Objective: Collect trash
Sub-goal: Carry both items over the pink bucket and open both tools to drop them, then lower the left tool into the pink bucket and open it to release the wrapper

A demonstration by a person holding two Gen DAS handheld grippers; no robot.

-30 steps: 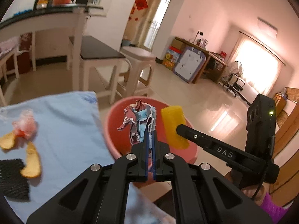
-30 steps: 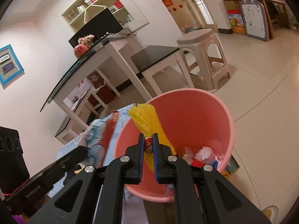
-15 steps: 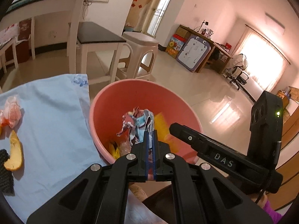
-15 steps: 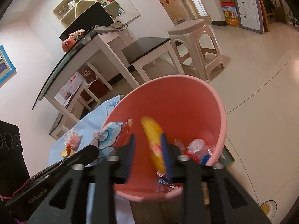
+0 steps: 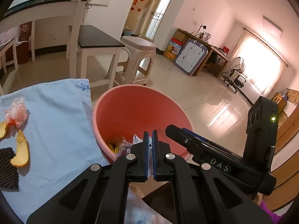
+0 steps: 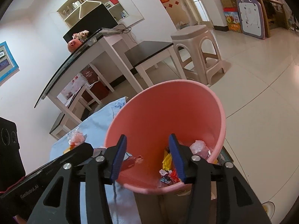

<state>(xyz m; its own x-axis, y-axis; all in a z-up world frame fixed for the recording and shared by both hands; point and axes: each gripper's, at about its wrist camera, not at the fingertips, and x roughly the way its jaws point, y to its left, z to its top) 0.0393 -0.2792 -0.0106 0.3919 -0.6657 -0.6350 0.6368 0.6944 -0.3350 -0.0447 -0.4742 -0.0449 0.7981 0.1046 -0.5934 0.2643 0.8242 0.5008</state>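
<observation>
Tongs first: the left tongs point(image 5: 150, 140) hang over the near rim of the pink bin point(image 5: 142, 112), jaws clenched with only a thin slit between the blue pads and nothing plainly caught there. The right tongs point(image 6: 147, 149) sit over the same bin from its right side, jaws opening, with no item between them.

What the next move turns on is the trash left on the bench, on the light-blue cloth point(image 5: 56, 121). It lies to the left of the bin, so the left tongs are the nearer pair. An orange peel strip point(image 5: 21, 149) lies near, its long axis running near to far; a black mesh piece point(image 5: 7, 168) sits just beside it at the near left, a second peel piece point(image 5: 2, 128) is at the left edge, and a crumpled wrapper point(image 5: 18, 110) lies farther back.

A second ago the left tongs gripped a crumpled printed wrapper and the right tongs a yellow foam net; both pairs now hold nothing, and yellow and printed scraps point(image 6: 167, 168) lie at the bin's bottom.
</observation>
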